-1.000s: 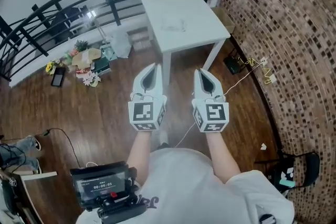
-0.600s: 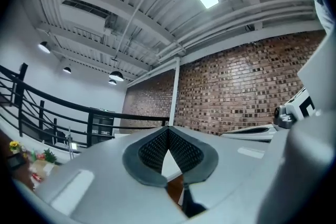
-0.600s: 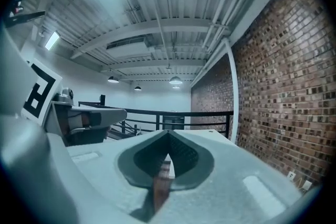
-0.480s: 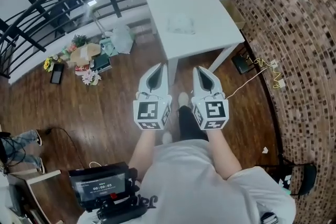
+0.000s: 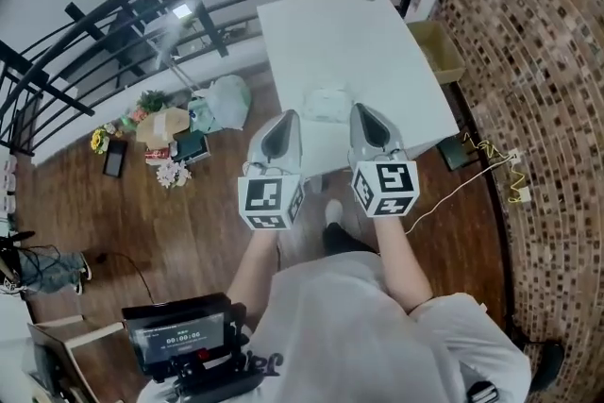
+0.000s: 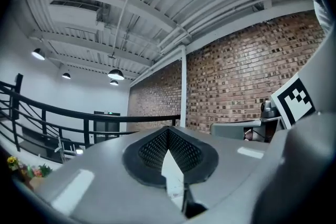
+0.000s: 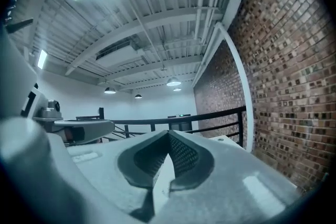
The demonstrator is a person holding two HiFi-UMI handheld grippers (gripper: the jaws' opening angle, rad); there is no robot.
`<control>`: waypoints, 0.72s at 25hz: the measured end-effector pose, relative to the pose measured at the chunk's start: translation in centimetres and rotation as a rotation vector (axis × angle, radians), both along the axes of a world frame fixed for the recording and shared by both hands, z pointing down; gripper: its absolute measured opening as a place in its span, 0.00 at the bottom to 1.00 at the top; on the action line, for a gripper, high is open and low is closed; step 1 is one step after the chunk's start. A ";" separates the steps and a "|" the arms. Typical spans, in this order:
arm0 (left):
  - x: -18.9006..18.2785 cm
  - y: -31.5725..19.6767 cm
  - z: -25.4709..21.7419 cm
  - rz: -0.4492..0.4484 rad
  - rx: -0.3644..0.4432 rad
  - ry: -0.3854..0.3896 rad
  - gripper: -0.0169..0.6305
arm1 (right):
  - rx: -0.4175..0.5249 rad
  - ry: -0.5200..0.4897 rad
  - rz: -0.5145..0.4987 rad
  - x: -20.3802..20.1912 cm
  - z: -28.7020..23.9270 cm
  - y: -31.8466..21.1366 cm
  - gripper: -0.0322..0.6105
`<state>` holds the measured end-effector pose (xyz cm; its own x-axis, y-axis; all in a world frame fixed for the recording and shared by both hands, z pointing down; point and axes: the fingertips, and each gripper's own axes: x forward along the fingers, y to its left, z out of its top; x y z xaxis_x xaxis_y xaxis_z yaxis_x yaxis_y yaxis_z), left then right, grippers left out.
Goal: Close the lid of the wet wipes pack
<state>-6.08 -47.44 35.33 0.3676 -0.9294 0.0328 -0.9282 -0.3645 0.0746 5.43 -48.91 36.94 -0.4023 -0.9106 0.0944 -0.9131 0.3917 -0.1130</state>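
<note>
The left tongs (image 5: 285, 122) and the right tongs (image 5: 366, 118) were held side by side, a little apart, both pointing forward over the near edge of a white table (image 5: 377, 33). In the left gripper view the two jaws met at their tips, with only a thin wedge of light lower down between the dark ribbed pads (image 6: 151, 152) and nothing caught there. The right gripper view showed the same meeting of tips and the same bare sliver between its pads (image 7: 181, 157), so both tongs were closed and empty. The wet wipes pack (image 5: 327, 104), pale and flat, lay on the table just ahead of the tips, between the two tongs, and neither touched it. Whether its lid was up or down could not be told from the head view. Beyond the table, well ahead of both tongs, ran a black railing (image 5: 142, 0). A cardboard box (image 5: 440, 50) stood ahead of the right tongs and off to their right, by the brick wall (image 5: 538, 61). On the wooden floor (image 5: 189, 231) to the left of the left tongs lay a heap of bags and flowers (image 5: 165, 132). A cable (image 5: 467, 179) trailed across the floor to the right of the right tongs.
</note>
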 end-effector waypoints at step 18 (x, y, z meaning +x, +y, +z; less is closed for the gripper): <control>1.1 -14.1 10.5 -0.046 -0.266 -0.029 0.05 | -0.328 0.095 -0.097 0.3 14.4 -15.9 0.03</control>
<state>-5.01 -61.55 45.81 0.3202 -0.9025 0.2880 -0.9466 -0.2926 0.1356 5.74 -64.82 51.30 -0.4606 -0.7836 0.4169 -0.8861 0.4336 -0.1640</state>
